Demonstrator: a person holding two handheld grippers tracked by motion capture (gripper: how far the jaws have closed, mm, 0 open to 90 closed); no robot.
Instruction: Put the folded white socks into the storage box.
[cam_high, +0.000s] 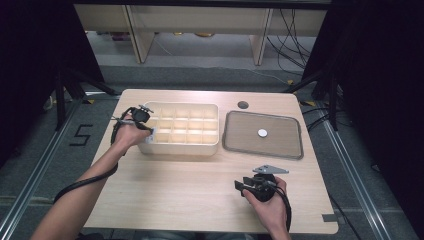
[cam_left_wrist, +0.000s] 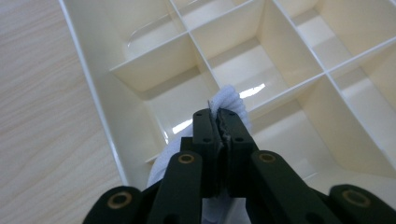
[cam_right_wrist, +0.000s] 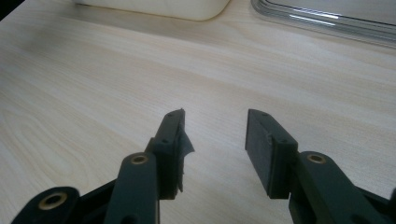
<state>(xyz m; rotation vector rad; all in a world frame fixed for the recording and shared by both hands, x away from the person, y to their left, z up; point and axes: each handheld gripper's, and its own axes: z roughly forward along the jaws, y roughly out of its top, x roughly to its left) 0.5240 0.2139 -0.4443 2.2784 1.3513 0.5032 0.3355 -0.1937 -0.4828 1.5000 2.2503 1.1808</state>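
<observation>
At the left side of the light wooden counter (cam_high: 200, 185), the left tool (cam_high: 151, 131) is at the left end of the cream plastic organiser box with many square compartments (cam_high: 210, 148), which stands near the far left corner. In the left gripper view its two black jaws are pressed together on a white ribbed cloth (cam_left_wrist: 229, 100). The cloth comes out above and below the jaws and hangs over a compartment in the row just beside the box's left wall (cam_left_wrist: 100, 109).

To the right of the box, just beside it, a flat grey rectangular tray with a clear rim (cam_high: 235, 142) lies near the far right corner, and a small white round disc (cam_high: 262, 132) rests on its middle.

Near the front edge, toward the right, the right tool (cam_high: 238, 186) is low over the bare wood, well apart from the tray. Its jaws are spread wide with nothing between them.
</observation>
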